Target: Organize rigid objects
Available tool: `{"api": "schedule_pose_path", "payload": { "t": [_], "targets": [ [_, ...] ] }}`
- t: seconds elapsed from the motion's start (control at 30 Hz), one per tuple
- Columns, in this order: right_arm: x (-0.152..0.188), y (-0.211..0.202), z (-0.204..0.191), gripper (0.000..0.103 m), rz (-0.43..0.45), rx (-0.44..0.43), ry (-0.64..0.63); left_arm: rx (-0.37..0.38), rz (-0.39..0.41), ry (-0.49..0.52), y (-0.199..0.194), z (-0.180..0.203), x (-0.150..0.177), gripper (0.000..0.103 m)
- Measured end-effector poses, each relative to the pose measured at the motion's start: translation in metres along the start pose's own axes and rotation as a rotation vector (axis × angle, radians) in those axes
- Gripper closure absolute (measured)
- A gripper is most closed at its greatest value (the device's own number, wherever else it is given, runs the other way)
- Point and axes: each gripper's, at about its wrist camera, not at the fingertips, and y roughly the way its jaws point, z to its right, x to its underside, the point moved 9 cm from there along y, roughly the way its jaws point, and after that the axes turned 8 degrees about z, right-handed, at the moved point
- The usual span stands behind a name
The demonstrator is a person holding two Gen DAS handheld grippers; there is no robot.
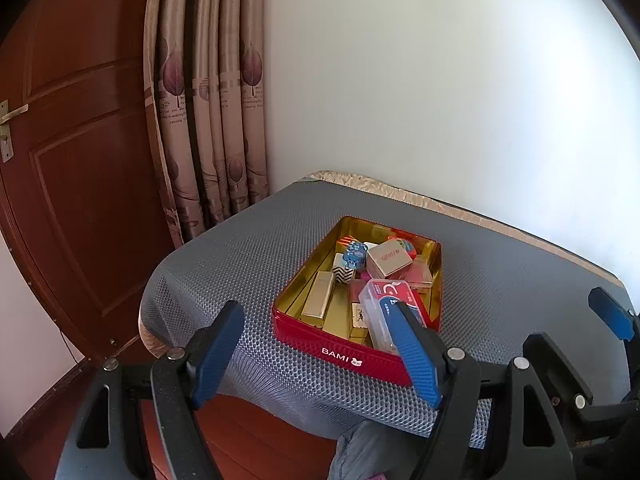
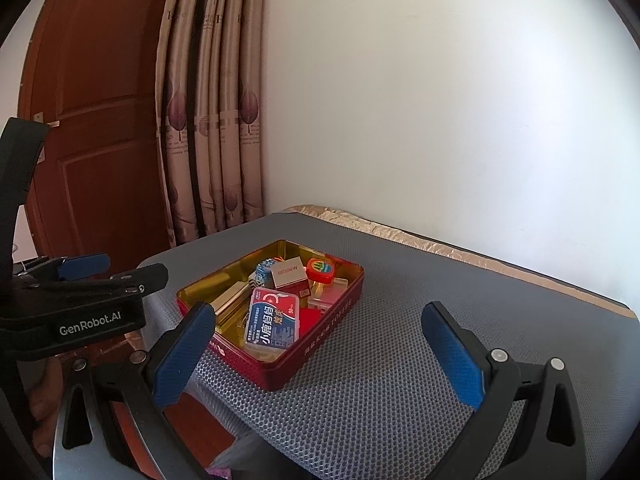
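A red tin [image 1: 344, 354] with a gold inside sits on the grey mesh mat [image 1: 240, 264], its near wall close to the table's front edge. Inside lie a clear plastic box with a blue-red label [image 1: 384, 300], a pinkish cube box [image 1: 390, 258], gold bars [image 1: 318, 298] and a blue dotted piece [image 1: 355, 256]. My left gripper [image 1: 315, 306] hovers open just in front of the tin, holding nothing. My right gripper [image 2: 318, 308] stands open over the mat, right of the tin [image 2: 320, 344], also holding nothing. A red round tin [image 2: 319, 269] rests at the back.
The mat-covered table [image 2: 380, 380] stands against a white wall. A brown door [image 1: 72, 160] and a patterned curtain [image 1: 208, 120] are to the left. Wooden floor and a person's grey-clad knee [image 1: 368, 448] show below the front edge.
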Motion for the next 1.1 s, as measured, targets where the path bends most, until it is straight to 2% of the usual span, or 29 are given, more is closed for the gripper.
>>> {"api": "schedule_pose_path", "payload": {
  "t": [1.1],
  "targets": [
    [0.0060, 0.0019, -0.0035, 0.001, -0.023, -0.010, 0.009, -0.013, -0.020, 0.018, 0.0049, -0.0023, 0.0016, 0.026]
  ]
}}
